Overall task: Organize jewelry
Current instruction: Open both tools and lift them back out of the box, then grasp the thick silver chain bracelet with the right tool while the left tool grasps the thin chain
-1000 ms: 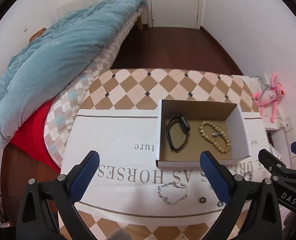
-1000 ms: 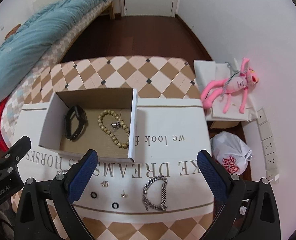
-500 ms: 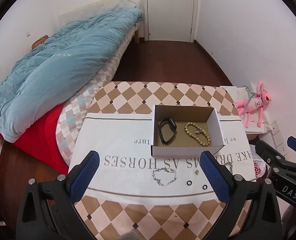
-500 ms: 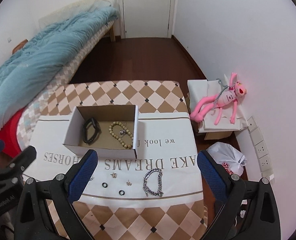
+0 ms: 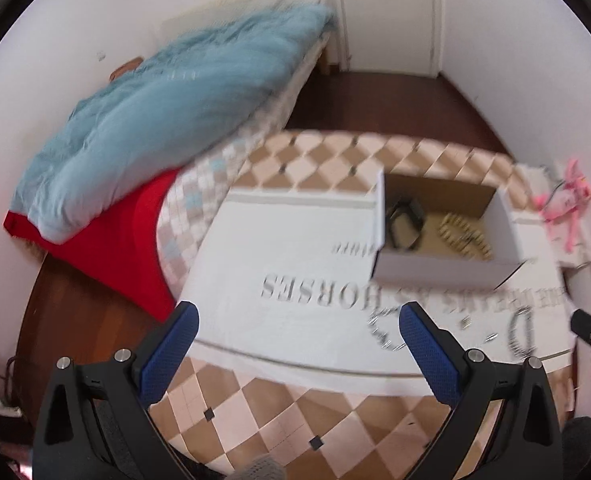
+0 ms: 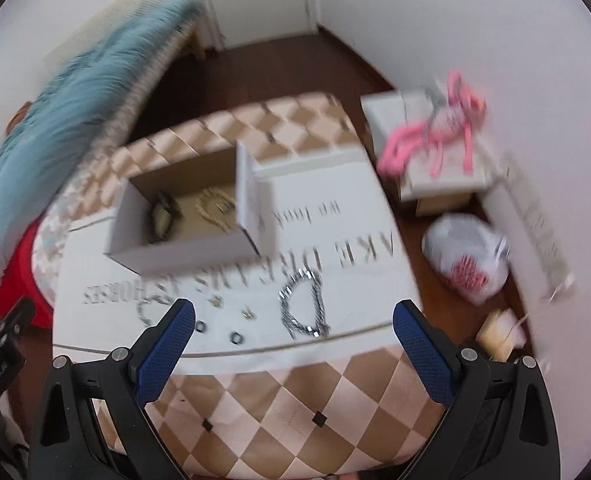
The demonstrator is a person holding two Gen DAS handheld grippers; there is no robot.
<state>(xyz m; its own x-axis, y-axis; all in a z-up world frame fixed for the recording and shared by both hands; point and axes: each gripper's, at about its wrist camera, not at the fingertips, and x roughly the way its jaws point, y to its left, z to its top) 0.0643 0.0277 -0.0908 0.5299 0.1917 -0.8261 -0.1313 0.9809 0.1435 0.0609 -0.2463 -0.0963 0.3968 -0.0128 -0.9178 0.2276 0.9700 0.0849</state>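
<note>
Blur smears the box (image 6: 183,248) and loose chain (image 6: 303,308); both grippers' fingers (image 5: 171,350) (image 6: 423,354) spread, empty.

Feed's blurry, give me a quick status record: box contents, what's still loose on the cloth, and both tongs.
box: open cardboard box on the white printed cloth
in box: black band, beaded bracelet
loose on cloth: thick silver chain, thin silver chain, two black rings, two small pieces, too blurred to identify
left tongs: open, holding nothing, above the table's near edge
right tongs: open, holding nothing, near the thick silver chain
image quality: motion blur in both views
</note>
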